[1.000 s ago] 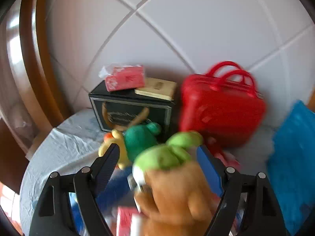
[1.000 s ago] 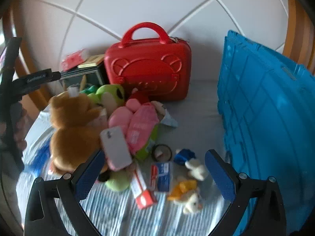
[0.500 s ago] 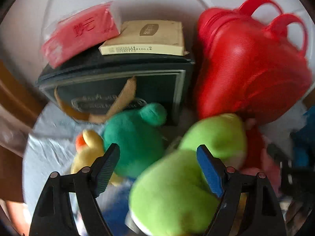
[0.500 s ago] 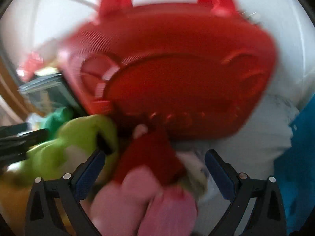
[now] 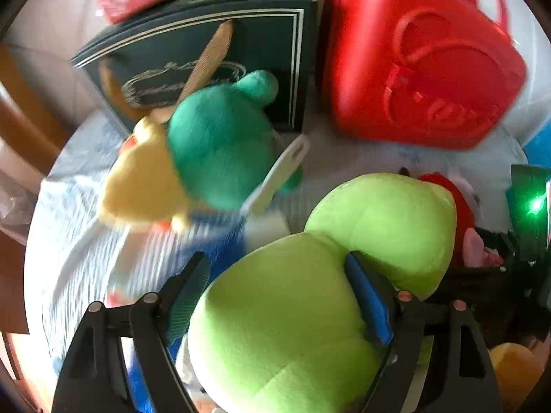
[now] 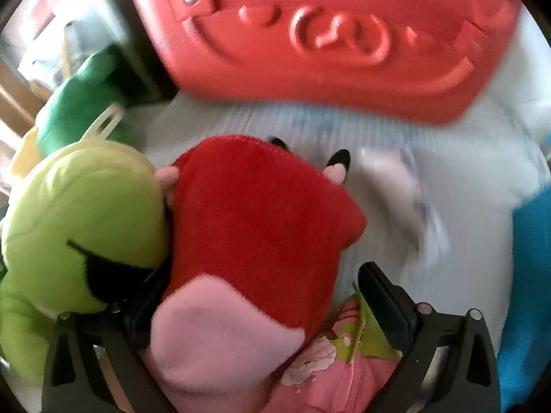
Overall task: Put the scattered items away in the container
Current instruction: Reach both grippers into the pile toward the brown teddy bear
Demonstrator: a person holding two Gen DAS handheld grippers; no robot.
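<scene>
Here, in the left wrist view, the left claw (image 5: 275, 292) sits spread around the lime-green plush (image 5: 310, 309) at lower centre. In the right wrist view, the right claw (image 6: 261, 296) straddles the red plush (image 6: 258, 213), spread, centre frame.

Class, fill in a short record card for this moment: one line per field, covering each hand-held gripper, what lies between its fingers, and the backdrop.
left hand-held gripper: open, fingers astride the lime-green plush
right hand-held gripper: open, around the red-and-pink plush
behind: red carry case, dark box
beside box: dark green plush
</scene>
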